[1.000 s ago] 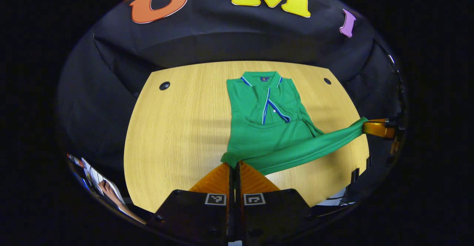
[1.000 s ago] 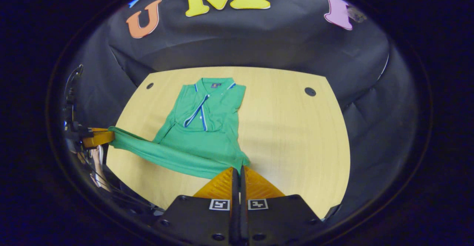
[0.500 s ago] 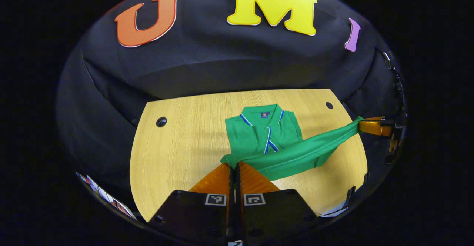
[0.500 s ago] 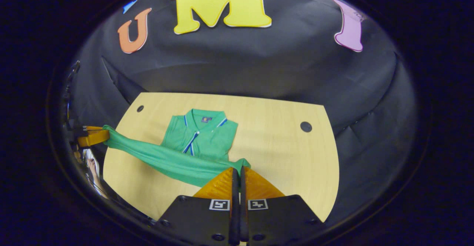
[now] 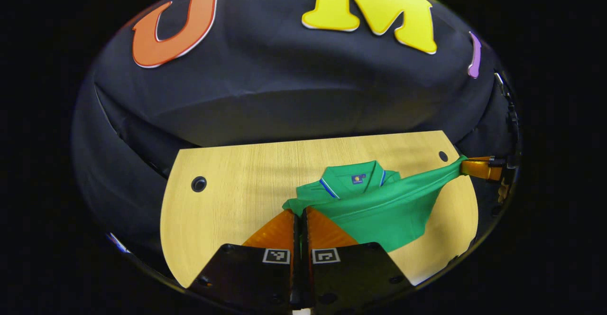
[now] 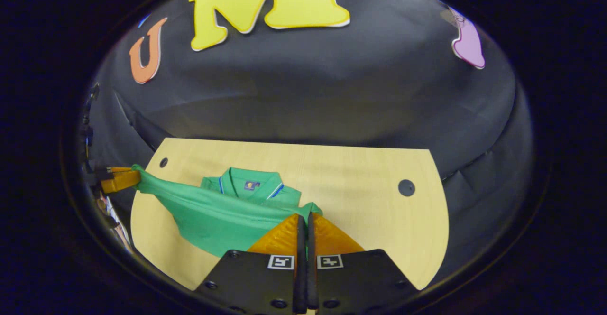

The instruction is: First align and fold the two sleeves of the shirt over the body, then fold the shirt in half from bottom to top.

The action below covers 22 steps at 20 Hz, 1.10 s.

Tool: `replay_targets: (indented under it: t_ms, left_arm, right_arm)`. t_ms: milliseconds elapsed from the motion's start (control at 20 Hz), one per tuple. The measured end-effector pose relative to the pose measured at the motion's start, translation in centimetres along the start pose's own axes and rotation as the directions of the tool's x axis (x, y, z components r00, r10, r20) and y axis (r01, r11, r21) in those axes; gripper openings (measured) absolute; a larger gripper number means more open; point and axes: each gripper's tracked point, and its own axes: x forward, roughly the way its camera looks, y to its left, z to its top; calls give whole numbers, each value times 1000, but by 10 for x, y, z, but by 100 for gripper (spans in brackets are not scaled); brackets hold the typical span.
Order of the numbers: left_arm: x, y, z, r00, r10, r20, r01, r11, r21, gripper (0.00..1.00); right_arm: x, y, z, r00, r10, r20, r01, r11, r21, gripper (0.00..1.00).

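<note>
You are working over a pale wooden worktop with a rounded near edge and a straight far edge, and two dark round holes are sitting near its far corners, one of them here in the left gripper view and one here in the right gripper view. Black cloth is closing in the booth behind and to both sides of the worktop.

The green shirt is lying on the worktop with its collar toward the far edge, and its bottom hem is being held up off the wood as a taut band stretched between your two grippers. Your left gripper is pinching one corner of that hem with both fingers pressed together on the cloth. Your right gripper is clamping the other corner the same way. In each view the opposite gripper is showing far off at the edge, here and here, with the shirt running into it.

The raised band is covering most of the shirt's body, so the folded sleeves and the button placket are hidden; the collar and shoulders are peeking out beyond it. The worktop's near edge is cut off behind the gripper bodies, and the small bright items low at the left edge of the right gripper view are too distorted to make out.
</note>
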Motion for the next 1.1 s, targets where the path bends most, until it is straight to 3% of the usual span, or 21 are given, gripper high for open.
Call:
replay_targets:
  t_ms: [450,700,900,950,1100]
  left_arm:
    - [137,14,-36,997,1,-71,-5,999,-51,3]
    - [163,14,-45,997,-1,-81,-2,999,-43,3]
    - [164,13,-43,997,17,-69,-21,998,-53,4]
    - [160,16,-40,998,27,-61,-30,998,-46,7]
    - [139,16,-26,999,35,-18,-37,997,-69,86]
  right_arm:
    - [133,-24,-25,998,-38,-42,40,998,38,3]
    - [159,-29,-39,996,-57,-68,59,998,27,3]
    - [157,-21,-46,995,-58,-80,59,998,7,15]
    - [153,-16,-45,996,-43,-75,43,999,4,36]
    - [119,-13,-29,999,-44,-23,43,999,-22,100]
